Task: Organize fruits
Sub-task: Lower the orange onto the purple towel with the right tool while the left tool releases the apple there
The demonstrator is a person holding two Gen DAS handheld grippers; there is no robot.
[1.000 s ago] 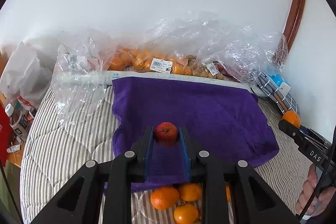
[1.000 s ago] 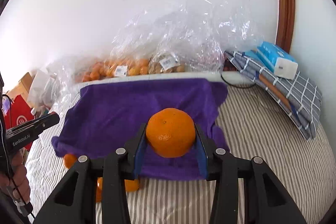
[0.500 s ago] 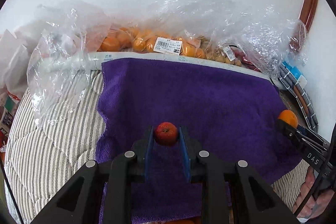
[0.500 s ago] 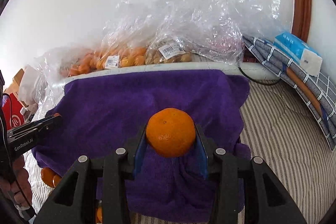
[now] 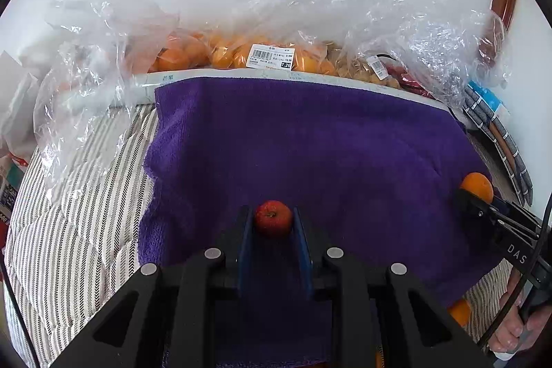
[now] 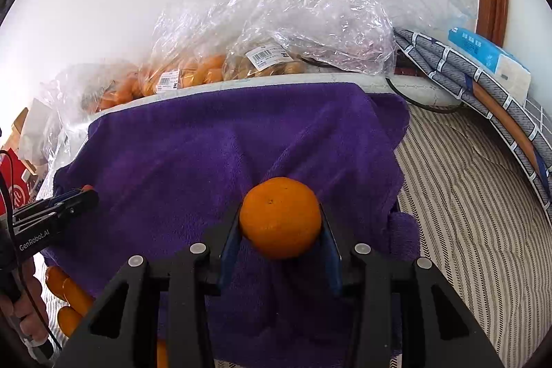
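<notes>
My left gripper (image 5: 273, 223) is shut on a small red fruit (image 5: 273, 218) and holds it above the near part of a purple towel (image 5: 310, 147). My right gripper (image 6: 280, 223) is shut on an orange (image 6: 280, 217) above the same towel (image 6: 207, 154). The right gripper and its orange (image 5: 477, 185) show at the right edge of the left wrist view. The left gripper (image 6: 77, 195) shows at the left of the right wrist view. Loose oranges (image 6: 67, 295) lie on the striped bed at the towel's near edge.
Clear plastic bags of oranges (image 5: 224, 52) and other fruit (image 6: 269, 57) line the wall behind the towel. A striped bedcover (image 5: 76, 223) lies around it. Folded checked cloth (image 6: 483, 85) with a tissue pack (image 6: 490, 57) sits at the right. A black cable (image 6: 424, 107) lies nearby.
Both grippers have moved forward over the towel toward the bags, each still holding its fruit. The loose oranges have dropped out of the left wrist view's bottom edge.
</notes>
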